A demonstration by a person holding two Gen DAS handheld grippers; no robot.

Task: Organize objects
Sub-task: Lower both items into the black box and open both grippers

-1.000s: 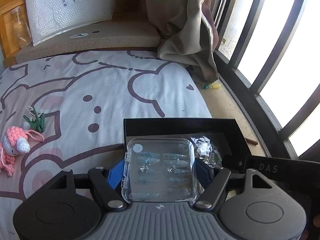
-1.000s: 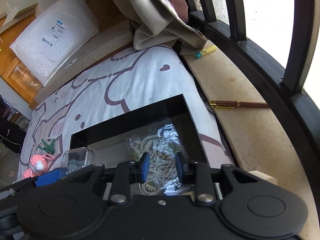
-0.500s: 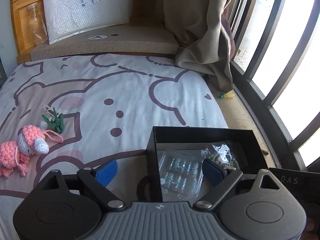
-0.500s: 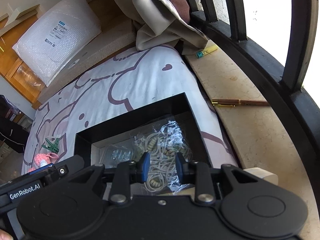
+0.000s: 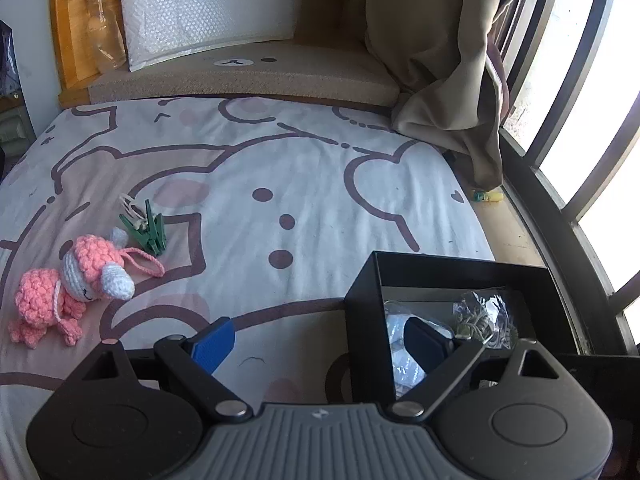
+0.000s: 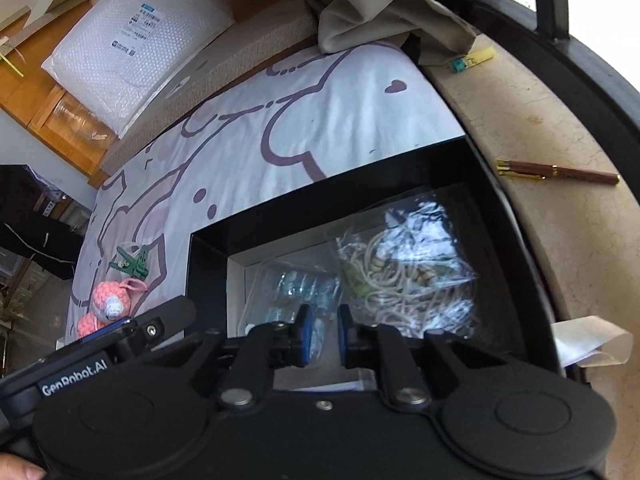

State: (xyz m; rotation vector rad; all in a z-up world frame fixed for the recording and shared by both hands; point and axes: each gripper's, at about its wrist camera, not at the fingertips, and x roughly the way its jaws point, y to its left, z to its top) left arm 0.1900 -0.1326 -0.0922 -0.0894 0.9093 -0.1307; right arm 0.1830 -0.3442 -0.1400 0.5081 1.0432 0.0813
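Rigid black box [image 6: 208,264] on the bed [image 5: 280,168], square-walled, with clear hard case [image 6: 296,284] and crinkly bag [image 6: 404,264] of cord inside. Left tool [image 5: 320,344] spread wide, empty, straddling box wall. Right tool [image 6: 322,334] pinched together over case.

Your black box [image 6: 472,160] sits lower right, open, holding a clear plastic case [image 6: 296,286] lying flat beside a clear bag of cords [image 6: 404,272]. Left on the sheet lie a pink crochet doll [image 5: 76,276] and green clips [image 5: 146,232].
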